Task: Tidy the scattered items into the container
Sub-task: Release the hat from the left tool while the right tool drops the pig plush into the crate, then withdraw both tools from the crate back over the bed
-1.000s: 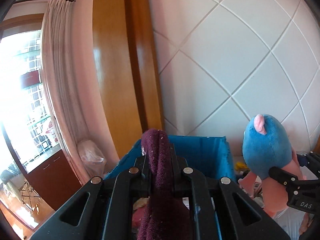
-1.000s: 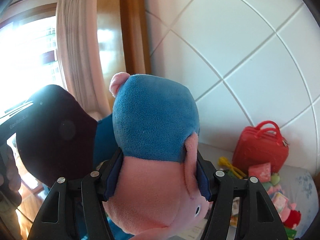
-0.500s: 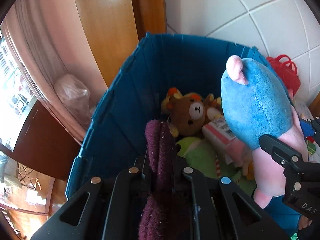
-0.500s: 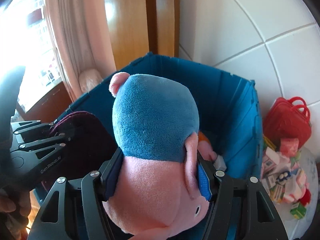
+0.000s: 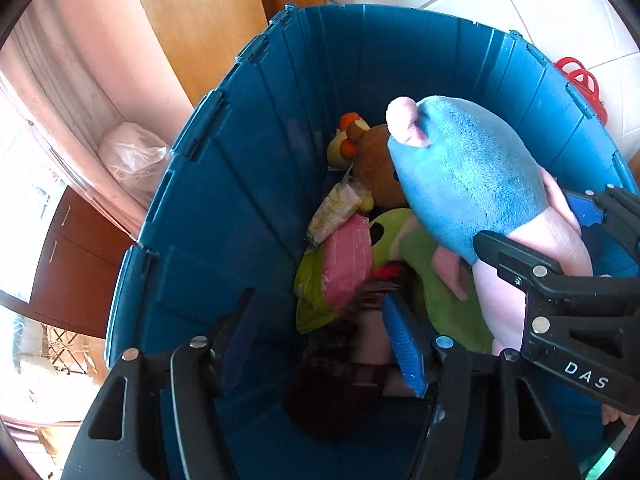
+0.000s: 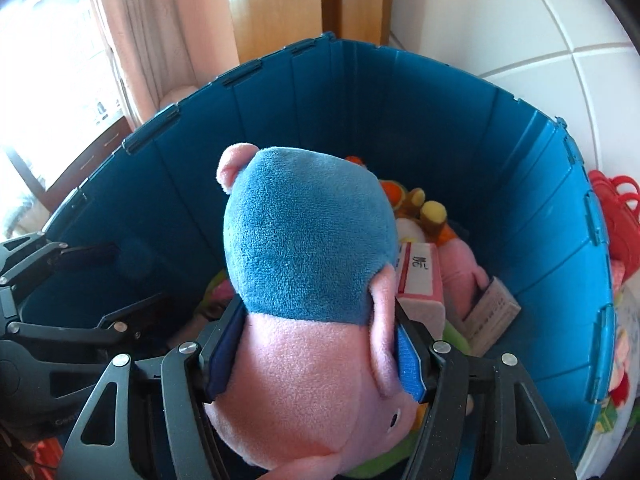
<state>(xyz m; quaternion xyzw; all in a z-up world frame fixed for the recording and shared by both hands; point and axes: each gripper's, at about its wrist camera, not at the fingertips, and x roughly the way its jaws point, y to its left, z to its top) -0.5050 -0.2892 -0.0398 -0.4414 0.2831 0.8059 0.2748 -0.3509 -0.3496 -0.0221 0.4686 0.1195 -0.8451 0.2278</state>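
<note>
Currently, my left gripper (image 5: 320, 340) has just opened, empty, over the blue bin (image 5: 248, 184); right gripper (image 6: 316, 344) clasps plush pig (image 6: 308, 280) at six o'clock, poised for dropping.

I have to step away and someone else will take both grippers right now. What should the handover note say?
Left gripper: jaws have just been opening, nothing pressed between them; the dark maroon cloth it carried is dropping into the blue bin.
Right gripper: closed on the pink-and-blue plush, held over the bin.
Done: teddy bear, green plush and pink packet lie in the bin.
Left: release the plush, then collect the red bag and small items beside the bin.
</note>
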